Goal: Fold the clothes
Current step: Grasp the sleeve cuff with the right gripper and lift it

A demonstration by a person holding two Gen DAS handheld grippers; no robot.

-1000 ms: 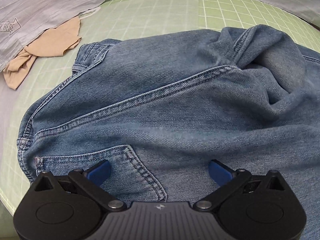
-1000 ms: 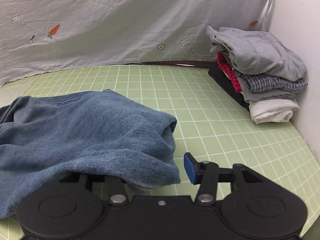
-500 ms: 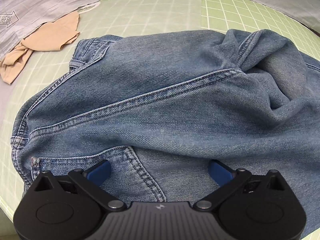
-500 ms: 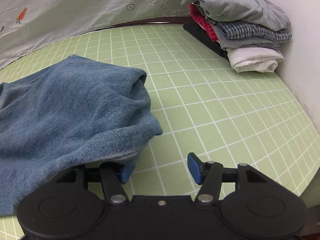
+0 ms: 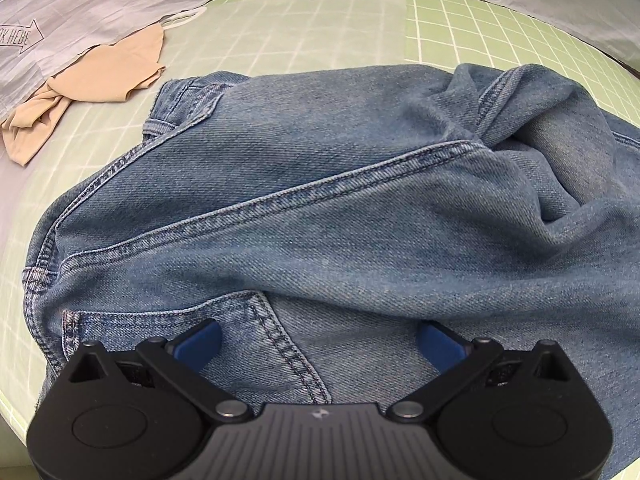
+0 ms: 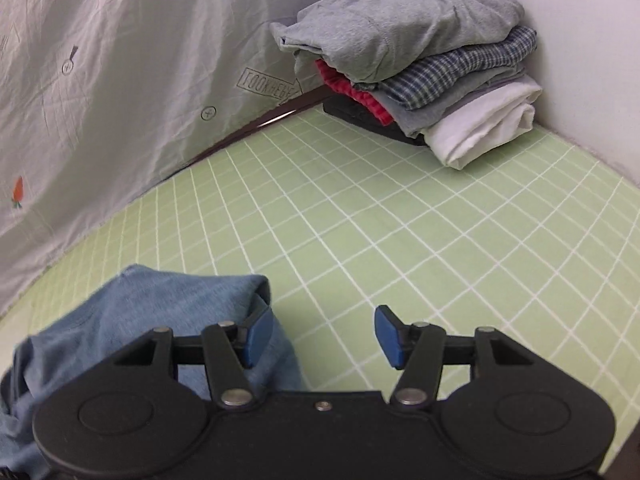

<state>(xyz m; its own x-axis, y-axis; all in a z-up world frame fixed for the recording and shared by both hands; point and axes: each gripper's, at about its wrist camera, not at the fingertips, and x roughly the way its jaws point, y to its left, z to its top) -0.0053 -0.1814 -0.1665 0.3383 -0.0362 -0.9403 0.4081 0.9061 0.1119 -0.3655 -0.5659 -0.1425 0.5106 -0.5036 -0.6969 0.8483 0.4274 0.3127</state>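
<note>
Jeans (image 5: 340,208) under left tongs (image 5: 318,338), seemingly touching

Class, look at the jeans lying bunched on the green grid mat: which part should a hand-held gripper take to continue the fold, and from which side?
Probably the waistband corner of the jeans, approached from the far left edge, beside the beige cloth. The doubled, stitched band lies flat and exposed on the mat, unlike the rumpled leg.

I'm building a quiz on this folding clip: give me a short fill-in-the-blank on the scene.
1. The jeans are made of blue ____.
2. The mat is pale ____ with white grid lines.
3. The top item on the folded stack is ____.
4. The right gripper has its jaws ____.

Missing words: denim; green; grey; open
</note>
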